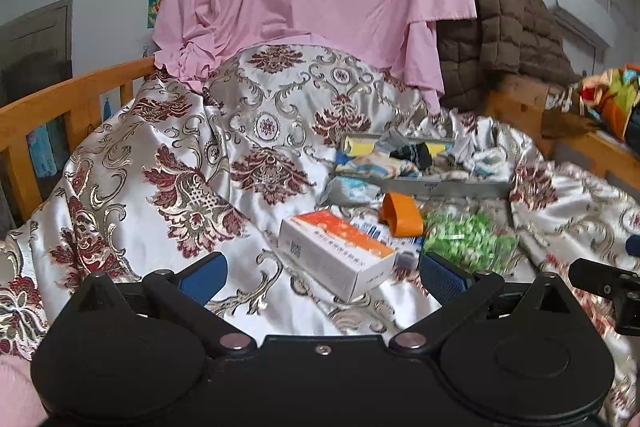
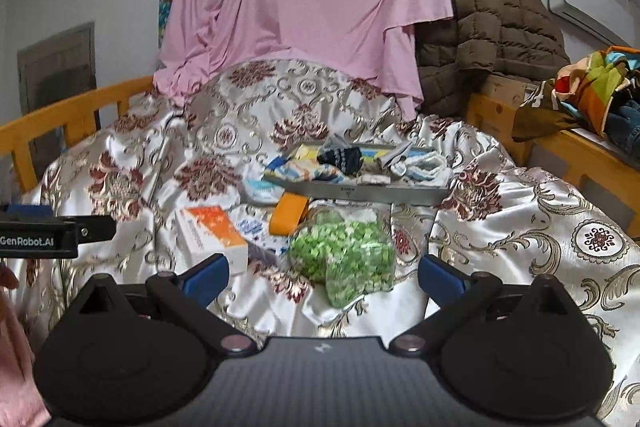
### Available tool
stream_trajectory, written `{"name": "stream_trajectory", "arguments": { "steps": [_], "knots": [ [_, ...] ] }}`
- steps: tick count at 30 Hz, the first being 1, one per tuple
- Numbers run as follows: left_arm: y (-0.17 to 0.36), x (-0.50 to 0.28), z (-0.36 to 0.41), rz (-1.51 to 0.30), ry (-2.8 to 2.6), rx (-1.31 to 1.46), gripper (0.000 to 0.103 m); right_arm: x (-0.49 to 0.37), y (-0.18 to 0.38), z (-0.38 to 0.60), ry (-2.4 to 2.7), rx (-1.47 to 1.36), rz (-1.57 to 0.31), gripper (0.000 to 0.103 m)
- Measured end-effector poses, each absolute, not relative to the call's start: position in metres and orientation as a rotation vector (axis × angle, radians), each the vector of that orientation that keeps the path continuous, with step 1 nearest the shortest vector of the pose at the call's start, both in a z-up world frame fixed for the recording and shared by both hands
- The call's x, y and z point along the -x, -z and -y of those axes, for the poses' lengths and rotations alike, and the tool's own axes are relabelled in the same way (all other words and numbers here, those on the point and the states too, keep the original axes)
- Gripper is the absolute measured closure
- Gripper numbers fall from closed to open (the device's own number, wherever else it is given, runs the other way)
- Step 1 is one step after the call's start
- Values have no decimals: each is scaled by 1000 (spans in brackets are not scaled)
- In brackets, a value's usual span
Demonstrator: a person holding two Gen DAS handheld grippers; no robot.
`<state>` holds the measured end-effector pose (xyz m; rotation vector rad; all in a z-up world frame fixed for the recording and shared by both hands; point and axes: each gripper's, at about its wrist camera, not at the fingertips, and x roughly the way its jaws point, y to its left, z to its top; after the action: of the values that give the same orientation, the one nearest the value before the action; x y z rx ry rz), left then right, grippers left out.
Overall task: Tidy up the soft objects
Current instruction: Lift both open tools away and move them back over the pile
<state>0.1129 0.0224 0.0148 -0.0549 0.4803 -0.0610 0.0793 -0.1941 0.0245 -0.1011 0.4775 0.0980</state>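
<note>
A grey tray [image 2: 360, 191] lies on the satin bedspread and holds several socks: a dark one [image 2: 345, 157], a white one [image 2: 424, 163] and a striped one [image 2: 308, 169]. The tray also shows in the left wrist view [image 1: 444, 187]. Another light sock [image 1: 350, 189] lies just left of the tray. My left gripper [image 1: 322, 277] is open and empty, just in front of a white and orange box [image 1: 336, 251]. My right gripper [image 2: 324, 277] is open and empty, just in front of a clear bag of green pieces [image 2: 344, 259].
An orange tape roll [image 2: 288, 215] and a blue-printed small box [image 2: 256, 231] lie between the box and the bag. A pink sheet [image 2: 312, 3] and a brown quilted jacket [image 2: 492, 23] hang behind. Wooden bed rails [image 2: 72, 107] stand left and right. Coloured clothes [image 2: 592, 87] lie at the right.
</note>
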Motion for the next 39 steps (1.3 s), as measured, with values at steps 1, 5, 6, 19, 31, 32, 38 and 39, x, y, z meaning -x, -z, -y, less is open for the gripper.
{"name": "stream_trajectory", "arguments": {
  "steps": [1,5,6,19,31,32,38,39],
  "knots": [
    [-14,-112,-20,-486,62,40,1,-80,-22,192,-101,111,-488,1],
    [-10,-110,-11,-498,59,-37,1,-84,-13,183,-123,147,-541,1],
    [-9,-110,-9,-500,53,-57,1,-84,-11,181,-130,159,-549,1],
    [0,-134,-11,-632,-94,-95,1,-101,10,153,-213,273,-657,1],
    [8,-180,-22,-697,-192,-90,1,-141,20,140,-244,448,-607,1],
    [8,-184,-22,-685,-203,-94,1,-146,20,141,-246,448,-601,1],
    [11,-209,-20,-657,-232,-133,1,-172,18,148,-233,473,-550,1],
    [11,-213,-20,-660,-231,-136,1,-176,18,149,-231,479,-544,1]
  ]
}}
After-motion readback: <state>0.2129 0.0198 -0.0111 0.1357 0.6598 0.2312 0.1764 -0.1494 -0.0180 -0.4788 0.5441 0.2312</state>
